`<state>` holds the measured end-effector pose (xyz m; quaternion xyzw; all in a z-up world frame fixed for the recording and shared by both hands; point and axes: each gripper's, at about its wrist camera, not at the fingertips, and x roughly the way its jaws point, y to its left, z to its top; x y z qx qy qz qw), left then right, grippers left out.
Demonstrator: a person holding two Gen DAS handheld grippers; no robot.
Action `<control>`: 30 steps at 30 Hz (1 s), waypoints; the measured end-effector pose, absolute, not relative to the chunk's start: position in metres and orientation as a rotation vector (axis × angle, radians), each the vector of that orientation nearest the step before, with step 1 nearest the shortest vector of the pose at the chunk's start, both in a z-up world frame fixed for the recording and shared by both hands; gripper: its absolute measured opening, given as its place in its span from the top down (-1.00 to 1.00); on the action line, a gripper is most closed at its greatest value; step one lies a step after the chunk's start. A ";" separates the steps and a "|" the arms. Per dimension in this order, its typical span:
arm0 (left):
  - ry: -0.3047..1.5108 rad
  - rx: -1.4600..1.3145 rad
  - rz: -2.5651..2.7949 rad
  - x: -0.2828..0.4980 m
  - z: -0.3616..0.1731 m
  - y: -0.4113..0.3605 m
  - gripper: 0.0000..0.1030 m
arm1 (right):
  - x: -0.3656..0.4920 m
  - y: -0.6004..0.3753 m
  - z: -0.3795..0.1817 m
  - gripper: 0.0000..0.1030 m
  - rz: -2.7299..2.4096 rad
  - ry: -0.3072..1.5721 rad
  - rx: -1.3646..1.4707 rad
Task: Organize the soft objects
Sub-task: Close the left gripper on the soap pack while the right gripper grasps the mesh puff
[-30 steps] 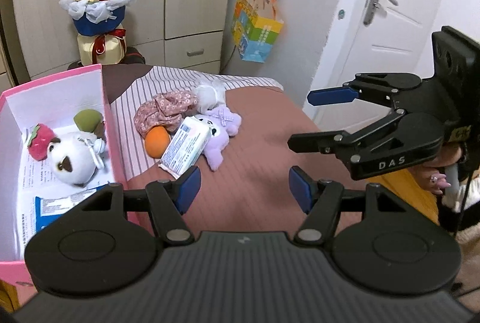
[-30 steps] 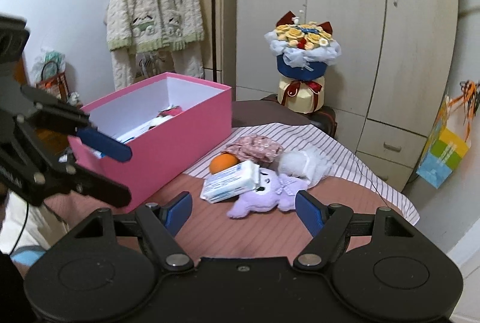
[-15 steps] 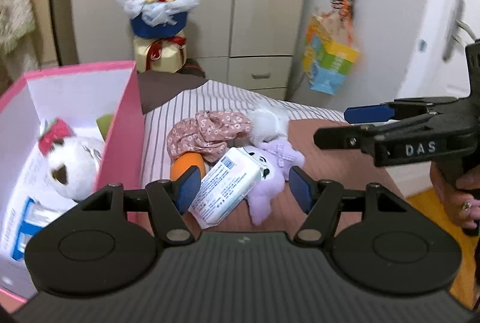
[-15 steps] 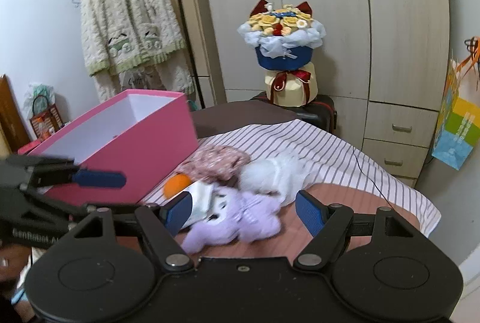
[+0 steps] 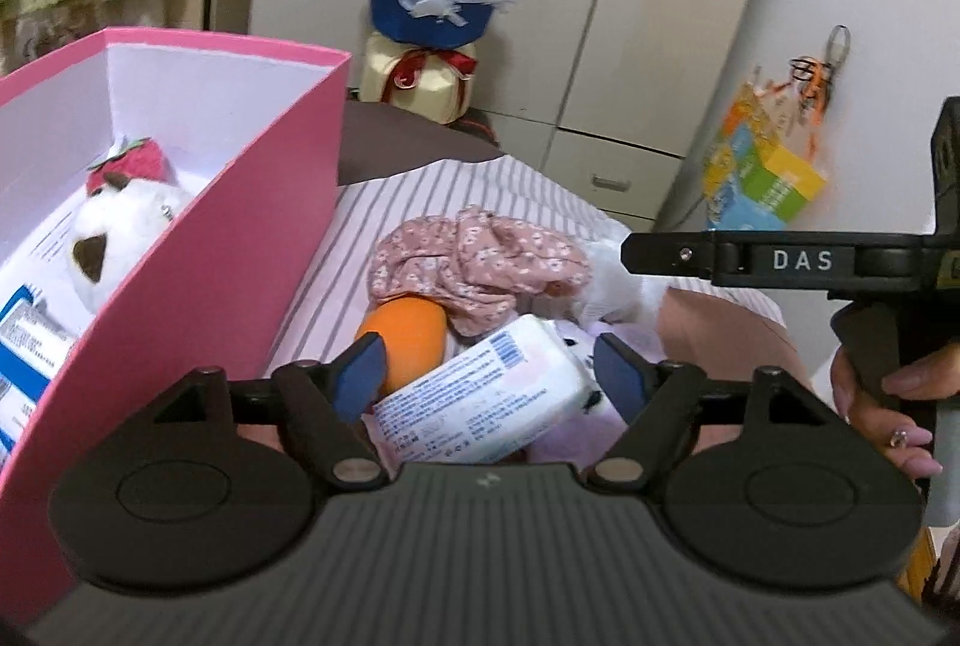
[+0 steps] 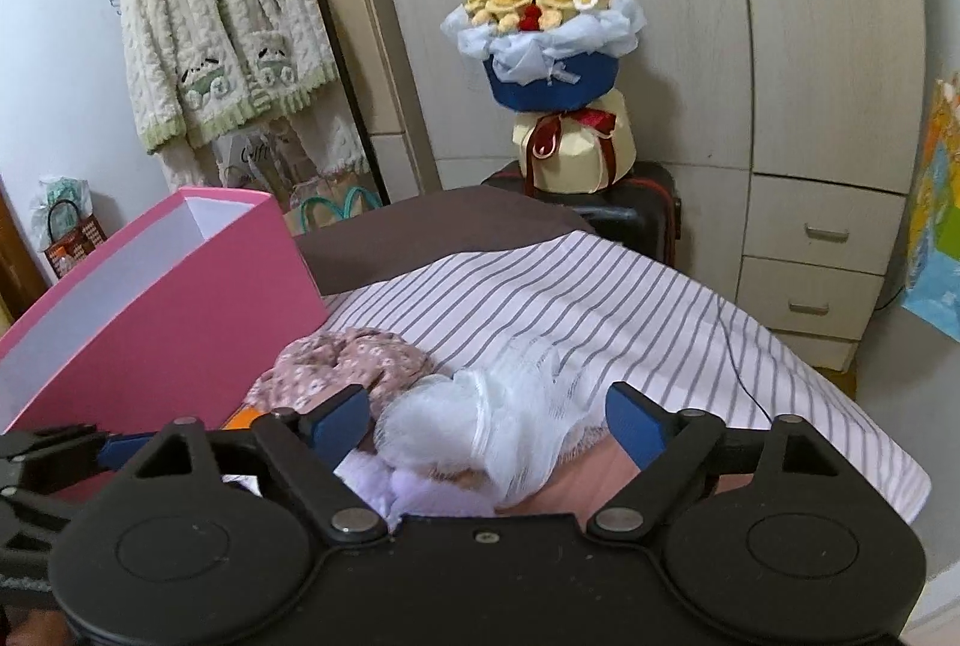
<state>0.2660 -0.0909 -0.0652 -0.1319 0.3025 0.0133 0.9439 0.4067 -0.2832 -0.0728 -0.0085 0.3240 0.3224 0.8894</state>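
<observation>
A pile of soft things lies on the bed beside the pink box (image 5: 252, 250): a white wipes pack (image 5: 480, 400), an orange plush (image 5: 408, 340), a pink floral cloth (image 5: 474, 268), a white mesh puff (image 6: 480, 430) and a lilac plush (image 6: 414, 490). My left gripper (image 5: 492, 370) hangs just above the wipes pack, its jaws opening, the pack between the fingers but not pressed. My right gripper (image 6: 486, 418) is over the mesh puff, jaws opening, pads apart from it; it also shows from the side (image 5: 780, 259). The box holds a white plush (image 5: 114, 238) and a strawberry plush (image 5: 129, 163).
A flower bouquet (image 6: 540, 45) stands on a dark case behind the bed. The wardrobe (image 6: 780, 105) and its drawers fill the back. A knit cardigan (image 6: 222, 39) hangs at left. A colourful bag (image 5: 762, 178) hangs at right. A hand (image 5: 882, 406) grips the right gripper's handle.
Both grippers have come down and closer to the pile, and both have widened. The left view swung from the bare bedcover onto the wipes pack; the right now frames the mesh puff.
</observation>
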 end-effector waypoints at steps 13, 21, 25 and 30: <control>0.705 -0.407 0.050 0.283 -0.083 -0.079 -0.76 | 0.446 -0.267 -0.107 -0.85 0.741 0.806 0.027; 0.710 -0.450 0.045 0.281 -0.088 -0.076 -0.75 | 0.439 -0.260 -0.111 -0.32 0.756 0.779 -0.008; 0.703 -0.454 0.040 0.279 -0.088 -0.075 -0.64 | 0.425 -0.257 -0.108 -0.04 0.743 0.735 -0.052; 0.686 -0.450 0.044 0.275 -0.088 -0.076 -0.61 | 0.407 -0.256 -0.105 0.04 0.703 0.670 -0.118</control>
